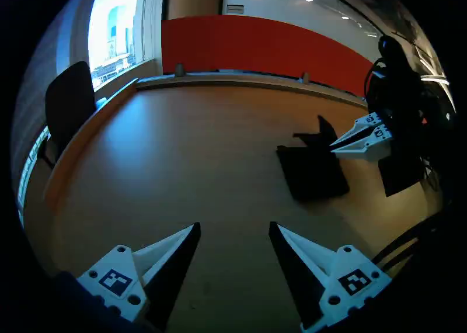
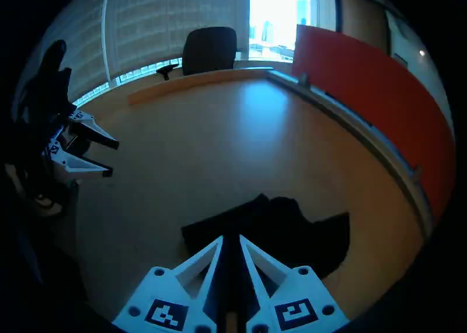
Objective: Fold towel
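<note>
A dark towel (image 1: pixel 312 172) lies rumpled on the wooden table (image 1: pixel 192 158), with one flap standing up at its far side. In the right gripper view the towel (image 2: pixel 286 228) spreads just beyond my right gripper (image 2: pixel 231 239). Its fingers are almost together, with dark cloth pinched between them. From the left gripper view, that right gripper (image 1: pixel 334 149) sits low at the towel's right edge. My left gripper (image 1: pixel 233 228) hovers over bare table well short of the towel, open with nothing in it. The right gripper view has it at the far left (image 2: pixel 112 158).
A black office chair (image 1: pixel 67 105) stands at the table's far corner by the windows. A red partition (image 1: pixel 262 44) runs along the table's back edge. The person's dark figure (image 1: pixel 403 87) stands behind the right gripper. Bare table stretches between the two grippers.
</note>
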The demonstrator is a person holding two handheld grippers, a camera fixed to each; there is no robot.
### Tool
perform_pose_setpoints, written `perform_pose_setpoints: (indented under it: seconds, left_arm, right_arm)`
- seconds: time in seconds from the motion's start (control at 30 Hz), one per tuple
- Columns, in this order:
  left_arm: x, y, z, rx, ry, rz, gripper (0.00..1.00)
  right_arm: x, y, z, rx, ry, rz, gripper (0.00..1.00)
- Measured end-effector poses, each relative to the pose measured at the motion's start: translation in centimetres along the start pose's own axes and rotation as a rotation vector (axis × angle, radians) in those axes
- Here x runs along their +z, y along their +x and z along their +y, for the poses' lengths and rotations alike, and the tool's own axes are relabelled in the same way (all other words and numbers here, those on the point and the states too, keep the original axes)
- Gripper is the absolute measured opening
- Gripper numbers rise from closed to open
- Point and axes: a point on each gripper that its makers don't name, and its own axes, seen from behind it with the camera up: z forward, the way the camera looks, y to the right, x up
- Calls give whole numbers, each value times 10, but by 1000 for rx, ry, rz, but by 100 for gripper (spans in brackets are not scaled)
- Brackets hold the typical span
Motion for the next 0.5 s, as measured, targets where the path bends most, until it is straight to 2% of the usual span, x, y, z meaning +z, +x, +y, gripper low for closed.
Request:
perform_pose_setpoints:
  seconds: [0.1,0.2,0.5]
  left_arm:
    - [-1,-2,-1,-10,1,0,86]
    - [-2,-4,-1,-18,1,1,86]
    - [-3,-7,-2,-28,-1,2,86]
  right_arm:
    - [17,-10,-11,23,25,-27,5]
    - [27,-18,-17,36,36,-51,5]
    - [33,-20,-17,33,40,-67,5]
